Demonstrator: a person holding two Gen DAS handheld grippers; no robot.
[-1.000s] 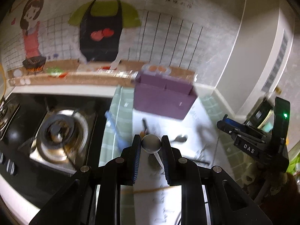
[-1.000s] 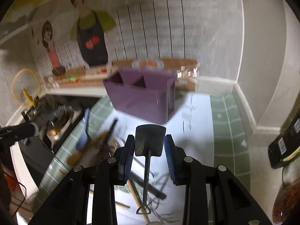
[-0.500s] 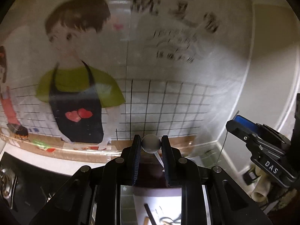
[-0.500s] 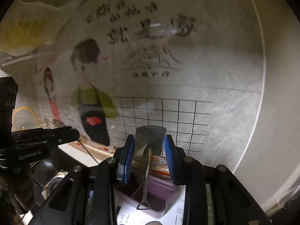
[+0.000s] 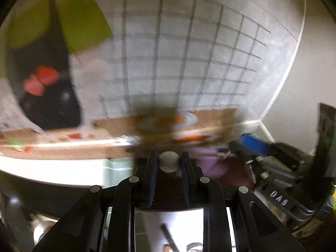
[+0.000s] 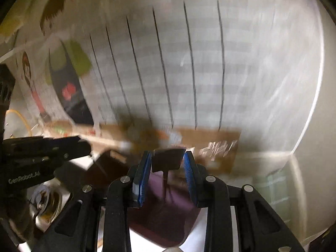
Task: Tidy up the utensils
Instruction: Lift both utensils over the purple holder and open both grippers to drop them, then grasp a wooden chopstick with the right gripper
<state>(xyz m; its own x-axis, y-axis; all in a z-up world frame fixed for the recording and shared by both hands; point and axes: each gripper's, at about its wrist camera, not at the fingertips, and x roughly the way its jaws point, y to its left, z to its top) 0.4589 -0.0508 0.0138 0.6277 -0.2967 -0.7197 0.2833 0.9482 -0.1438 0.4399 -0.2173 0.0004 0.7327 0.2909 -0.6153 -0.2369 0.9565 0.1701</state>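
Observation:
My left gripper [image 5: 169, 163] is shut on a silver spoon [image 5: 169, 164]; its round bowl shows between the fingertips. My right gripper [image 6: 167, 163] is shut on a dark spatula [image 6: 167, 161], blade up and handle hanging down over the purple utensil box [image 6: 163, 216]. The box stands just below and ahead of the right gripper. In the left wrist view the box [image 5: 210, 163] is a blurred purple shape to the right of the fingertips, and the right gripper's body [image 5: 271, 168] is beside it. Both views are motion-blurred.
A tiled wall poster with cartoon cooks [image 5: 52, 63] fills the background. A gas burner [image 6: 48, 199] sits at lower left of the right wrist view, under the left gripper's body [image 6: 37, 153]. Loose utensils [image 5: 170, 237] lie on white paper below the left gripper.
Both grippers have tilted back down from the wall toward the counter, still holding their utensils. The purple box is back in view, close under the right gripper.

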